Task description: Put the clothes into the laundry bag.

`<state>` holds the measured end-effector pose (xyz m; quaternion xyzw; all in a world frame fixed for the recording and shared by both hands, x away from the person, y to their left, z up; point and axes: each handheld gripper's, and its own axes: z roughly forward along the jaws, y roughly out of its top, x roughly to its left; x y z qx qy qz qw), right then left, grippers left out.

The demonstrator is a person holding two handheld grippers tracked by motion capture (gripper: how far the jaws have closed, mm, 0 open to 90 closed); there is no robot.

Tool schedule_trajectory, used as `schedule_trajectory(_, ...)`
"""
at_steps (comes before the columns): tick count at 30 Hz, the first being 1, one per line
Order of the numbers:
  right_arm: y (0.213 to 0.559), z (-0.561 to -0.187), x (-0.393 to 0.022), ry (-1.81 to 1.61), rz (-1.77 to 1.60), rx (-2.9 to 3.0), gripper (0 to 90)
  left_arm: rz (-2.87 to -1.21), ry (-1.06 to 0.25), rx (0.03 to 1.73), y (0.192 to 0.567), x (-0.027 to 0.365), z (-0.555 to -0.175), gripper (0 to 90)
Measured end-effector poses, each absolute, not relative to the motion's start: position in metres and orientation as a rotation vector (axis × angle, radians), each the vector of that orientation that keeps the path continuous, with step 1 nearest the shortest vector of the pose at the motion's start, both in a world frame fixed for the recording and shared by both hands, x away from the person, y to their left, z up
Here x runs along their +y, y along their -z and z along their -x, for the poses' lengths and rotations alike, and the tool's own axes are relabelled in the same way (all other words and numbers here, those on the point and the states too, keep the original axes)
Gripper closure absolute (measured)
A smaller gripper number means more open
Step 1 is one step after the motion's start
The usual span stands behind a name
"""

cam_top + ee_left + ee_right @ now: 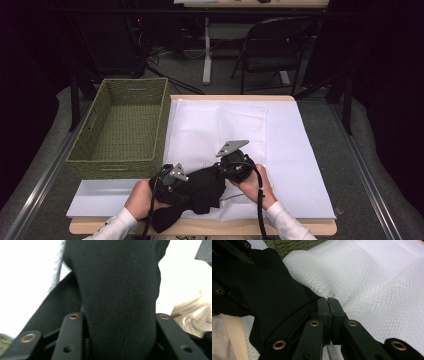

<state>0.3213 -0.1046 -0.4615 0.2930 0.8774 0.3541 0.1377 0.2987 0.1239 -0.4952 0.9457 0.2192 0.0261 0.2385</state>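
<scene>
A black cloth (200, 192) lies bunched near the table's front edge, partly on a white mesh bag (220, 130) spread flat on the table. My left gripper (182, 182) is shut on the black cloth (117, 277), which fills the gap between its jaws and hides the tips. My right gripper (225, 170) sits just right of the cloth, tilted toward it. In the right gripper view its jaws (328, 300) are pressed together, pinching a raised edge of the mesh bag (374, 277) right beside the black cloth (269, 295).
A green woven basket (120, 165) stands open at the table's left, next to the mesh bag. A white sheet (300, 165) covers the tabletop. The wooden front edge (210, 227) is close under my hands. A folding chair (275, 45) stands beyond the table.
</scene>
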Motion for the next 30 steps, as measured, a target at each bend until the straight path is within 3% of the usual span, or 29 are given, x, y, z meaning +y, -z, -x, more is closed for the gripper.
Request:
schedule_trajectory(5, 0.463, -0.321, -0.107, -1.021, -0.846, 2.542, 89.4, -2.583, -0.073, 0.583, 0.492, 0.128, -0.295, 37.0)
schedule_trajectory(10, 0.465, -0.322, -0.109, -1.02, -0.85, 2.554, 89.4, -2.591, -0.085, 0.564, 0.491, 0.133, -0.285, 27.0)
schedule_trajectory(12, 0.465, -0.323, -0.109, -1.016, -0.846, 2.554, 89.4, -2.604, -0.06, 0.531, 0.492, 0.133, -0.283, 30.7)
schedule_trajectory(16, 0.466, -0.323, -0.109, -1.012, -0.846, 2.557, 89.4, -2.588, -0.072, 0.502, 0.497, 0.131, -0.283, 51.6)
schedule_trajectory(19, 0.466, -0.323, -0.109, -1.014, -0.847, 2.558, 89.4, -2.577, -0.078, 0.521, 0.496, 0.131, -0.286, 62.1)
schedule_trajectory(30, 0.453, -0.32, -0.107, -1.07, -0.852, 2.513, 89.5, -2.496, -0.125, 0.697, 0.472, 0.12, -0.299, 67.2)
